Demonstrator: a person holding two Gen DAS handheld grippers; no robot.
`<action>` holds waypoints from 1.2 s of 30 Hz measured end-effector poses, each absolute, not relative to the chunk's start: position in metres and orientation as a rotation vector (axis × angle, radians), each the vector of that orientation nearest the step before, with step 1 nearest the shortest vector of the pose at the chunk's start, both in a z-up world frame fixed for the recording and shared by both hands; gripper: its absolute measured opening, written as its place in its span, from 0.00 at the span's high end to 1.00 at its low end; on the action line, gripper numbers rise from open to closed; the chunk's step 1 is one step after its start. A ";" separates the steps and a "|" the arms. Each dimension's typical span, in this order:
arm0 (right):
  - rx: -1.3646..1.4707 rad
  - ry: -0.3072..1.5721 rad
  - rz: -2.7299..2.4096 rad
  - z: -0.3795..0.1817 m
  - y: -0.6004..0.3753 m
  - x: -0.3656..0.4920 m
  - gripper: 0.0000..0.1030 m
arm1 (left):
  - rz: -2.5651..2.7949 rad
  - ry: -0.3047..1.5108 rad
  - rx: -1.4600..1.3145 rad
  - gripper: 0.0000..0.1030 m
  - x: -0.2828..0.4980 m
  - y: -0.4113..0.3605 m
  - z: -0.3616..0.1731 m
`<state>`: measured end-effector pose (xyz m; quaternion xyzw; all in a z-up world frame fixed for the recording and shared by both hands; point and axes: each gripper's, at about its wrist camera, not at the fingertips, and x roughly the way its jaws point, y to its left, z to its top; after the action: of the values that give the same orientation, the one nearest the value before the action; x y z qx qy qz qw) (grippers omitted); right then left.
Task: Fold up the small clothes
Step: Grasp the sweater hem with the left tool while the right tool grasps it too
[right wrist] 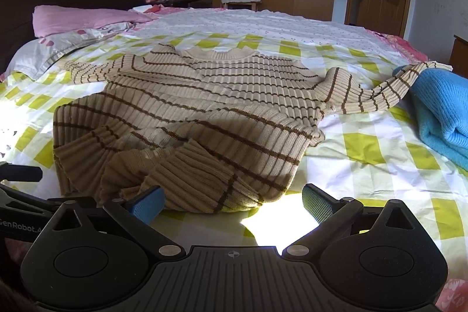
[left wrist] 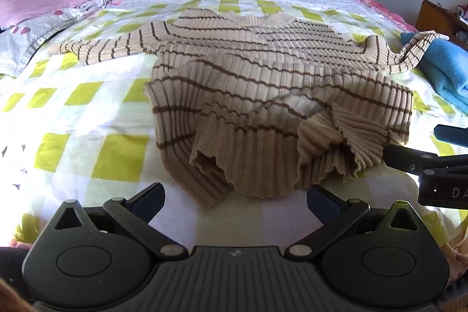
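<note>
A beige ribbed sweater with brown stripes (left wrist: pixel 263 84) lies crumpled on the bed, neck far, hem near and bunched; it also shows in the right wrist view (right wrist: pixel 190 113). Its left sleeve stretches out left. Its right sleeve (right wrist: pixel 389 89) drapes onto a blue garment. My left gripper (left wrist: pixel 235 202) is open and empty, just short of the hem. My right gripper (right wrist: pixel 232 203) is open and empty at the hem's near right corner. The right gripper also shows at the right edge of the left wrist view (left wrist: pixel 424 163), and the left gripper at the left edge of the right wrist view (right wrist: pixel 20 180).
The bed has a yellow-and-white checked sheet (left wrist: pixel 87 136). A folded blue knit garment (right wrist: pixel 444 119) lies at the right. Pink and grey pillows (right wrist: pixel 73 28) sit at the far left by a dark headboard. Wardrobes and a door stand behind.
</note>
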<state>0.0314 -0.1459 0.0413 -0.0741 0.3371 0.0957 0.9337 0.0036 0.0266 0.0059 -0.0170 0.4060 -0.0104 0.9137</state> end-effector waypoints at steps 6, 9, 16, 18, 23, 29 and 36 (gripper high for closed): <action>-0.164 0.698 0.270 0.043 -0.132 0.048 0.15 | 0.012 0.761 -0.026 0.00 0.011 0.051 0.023; -0.180 0.711 0.299 0.041 -0.127 0.056 0.21 | 0.030 0.747 -0.048 0.00 0.018 0.065 0.025; -0.184 0.766 0.361 0.030 -0.112 0.079 0.31 | 0.040 0.762 -0.058 0.00 0.030 0.077 0.016; -0.189 0.785 0.367 0.025 -0.109 0.087 0.38 | 0.036 0.767 -0.062 0.00 0.034 0.079 0.013; -0.163 0.852 0.400 0.018 -0.110 0.105 0.59 | 0.025 0.782 -0.065 0.00 0.044 0.084 0.008; -0.077 0.914 0.440 0.033 -0.127 0.108 0.90 | -0.014 0.802 -0.079 0.03 0.053 0.090 0.009; -0.094 0.899 0.467 0.056 -0.150 0.082 0.92 | -0.041 0.879 -0.165 0.43 0.061 0.101 0.000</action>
<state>0.0817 -0.1496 0.0563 -0.0449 0.4304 0.2236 0.8734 0.0607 0.1012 0.0000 -0.0795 0.4251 -0.0199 0.9014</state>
